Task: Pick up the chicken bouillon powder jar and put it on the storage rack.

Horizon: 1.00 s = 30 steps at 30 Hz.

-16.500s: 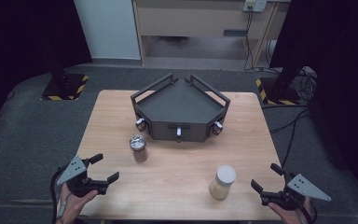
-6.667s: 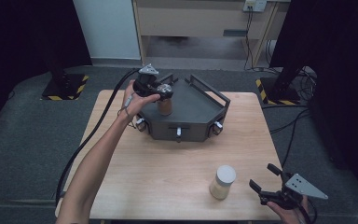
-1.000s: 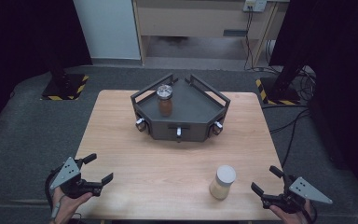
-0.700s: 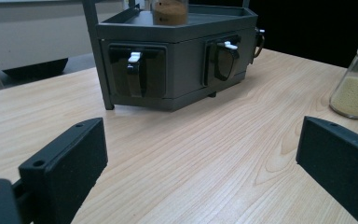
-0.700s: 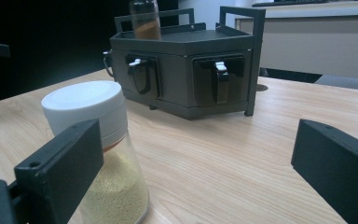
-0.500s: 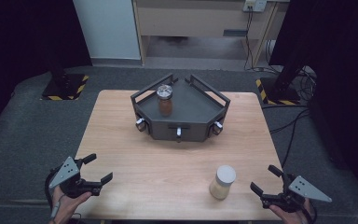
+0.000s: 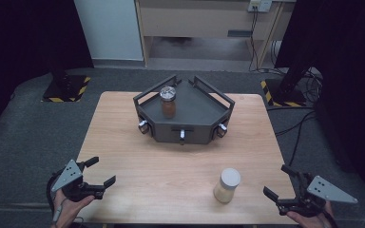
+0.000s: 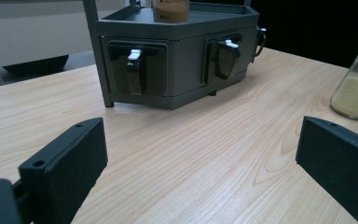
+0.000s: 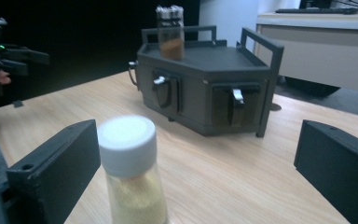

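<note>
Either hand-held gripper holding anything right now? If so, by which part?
Nothing held. The left hand-held gripper and right hand-held gripper are both open; the white-capped jar stands free on the table.

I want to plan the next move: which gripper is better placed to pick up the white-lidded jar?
Right. The right gripper is open beside the white-lidded jar, which stands between its jaws in the right gripper view. The left gripper is at the table's far side.
</note>
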### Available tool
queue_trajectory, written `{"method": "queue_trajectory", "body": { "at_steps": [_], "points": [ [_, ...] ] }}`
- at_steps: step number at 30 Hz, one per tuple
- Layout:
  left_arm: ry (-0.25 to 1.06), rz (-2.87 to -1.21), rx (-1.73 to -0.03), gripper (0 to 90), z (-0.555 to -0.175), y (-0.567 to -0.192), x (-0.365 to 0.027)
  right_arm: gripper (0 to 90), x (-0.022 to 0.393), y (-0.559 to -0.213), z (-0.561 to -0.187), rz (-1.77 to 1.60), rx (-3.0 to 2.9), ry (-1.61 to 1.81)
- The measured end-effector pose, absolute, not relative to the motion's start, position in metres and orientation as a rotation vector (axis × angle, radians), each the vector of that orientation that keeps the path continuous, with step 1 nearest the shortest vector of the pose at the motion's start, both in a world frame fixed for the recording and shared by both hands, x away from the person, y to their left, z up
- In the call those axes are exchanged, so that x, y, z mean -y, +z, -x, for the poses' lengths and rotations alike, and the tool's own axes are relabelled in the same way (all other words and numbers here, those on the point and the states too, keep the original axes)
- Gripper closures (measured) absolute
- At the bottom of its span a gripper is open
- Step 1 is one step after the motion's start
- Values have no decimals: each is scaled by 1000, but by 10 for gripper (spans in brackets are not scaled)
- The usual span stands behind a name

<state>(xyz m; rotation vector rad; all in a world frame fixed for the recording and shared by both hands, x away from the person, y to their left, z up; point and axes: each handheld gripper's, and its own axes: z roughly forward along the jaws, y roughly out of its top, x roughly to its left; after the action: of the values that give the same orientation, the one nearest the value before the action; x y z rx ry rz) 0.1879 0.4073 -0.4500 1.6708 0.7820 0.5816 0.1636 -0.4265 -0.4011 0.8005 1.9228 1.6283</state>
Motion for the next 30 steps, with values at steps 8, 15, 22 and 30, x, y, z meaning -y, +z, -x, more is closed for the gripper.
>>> {"method": "queue_trajectory", "body": {
  "at_steps": [8,15,22,30],
  "points": [
    [586,-1673,-785,8,-187,-449,-407,9,427,-357,-168,-765,-2008,1618],
    [589,-1678,-789,8,-186,-449,-406,9,427,-334,-175,-772,-2078,1588],
    [583,-1677,-789,9,-187,-449,-407,13,419,-325,-184,-708,-2153,1551],
    [581,-1679,-788,10,-188,-449,-407,14,406,-329,-197,-690,-2216,1546]
  ]
}}
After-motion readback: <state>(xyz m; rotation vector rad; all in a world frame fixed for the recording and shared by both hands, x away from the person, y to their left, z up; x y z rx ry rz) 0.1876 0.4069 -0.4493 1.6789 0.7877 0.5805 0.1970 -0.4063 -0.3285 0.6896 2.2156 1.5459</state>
